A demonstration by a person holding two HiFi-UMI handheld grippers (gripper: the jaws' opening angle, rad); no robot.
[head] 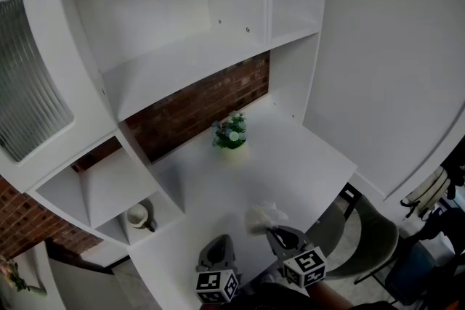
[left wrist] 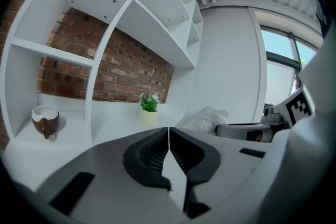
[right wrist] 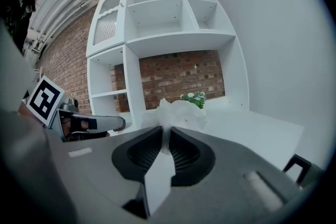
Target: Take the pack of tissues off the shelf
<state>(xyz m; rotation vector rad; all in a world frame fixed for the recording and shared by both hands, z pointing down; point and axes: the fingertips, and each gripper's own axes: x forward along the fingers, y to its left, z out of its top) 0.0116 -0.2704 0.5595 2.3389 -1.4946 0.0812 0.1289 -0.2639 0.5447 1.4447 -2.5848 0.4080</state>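
The pack of tissues point(head: 266, 215) is a crumpled, whitish soft packet held just above the white desk surface point(head: 305, 156). My right gripper point(head: 274, 231) is shut on its near edge. In the right gripper view the pack point(right wrist: 179, 112) bulges out beyond the pinching jaws of that gripper point(right wrist: 165, 128). My left gripper point(head: 220, 241) hovers beside it on the left, shut with nothing in it. In the left gripper view its jaws point(left wrist: 168, 129) meet tip to tip, and the pack point(left wrist: 206, 118) shows to the right.
A small potted plant point(head: 231, 133) stands on the desk by the brick back wall point(head: 203, 104). A brown and white cup point(head: 138, 215) sits in a low left cubby. White shelves point(head: 182, 54) rise above. A dark chair point(head: 363, 236) stands at the right.
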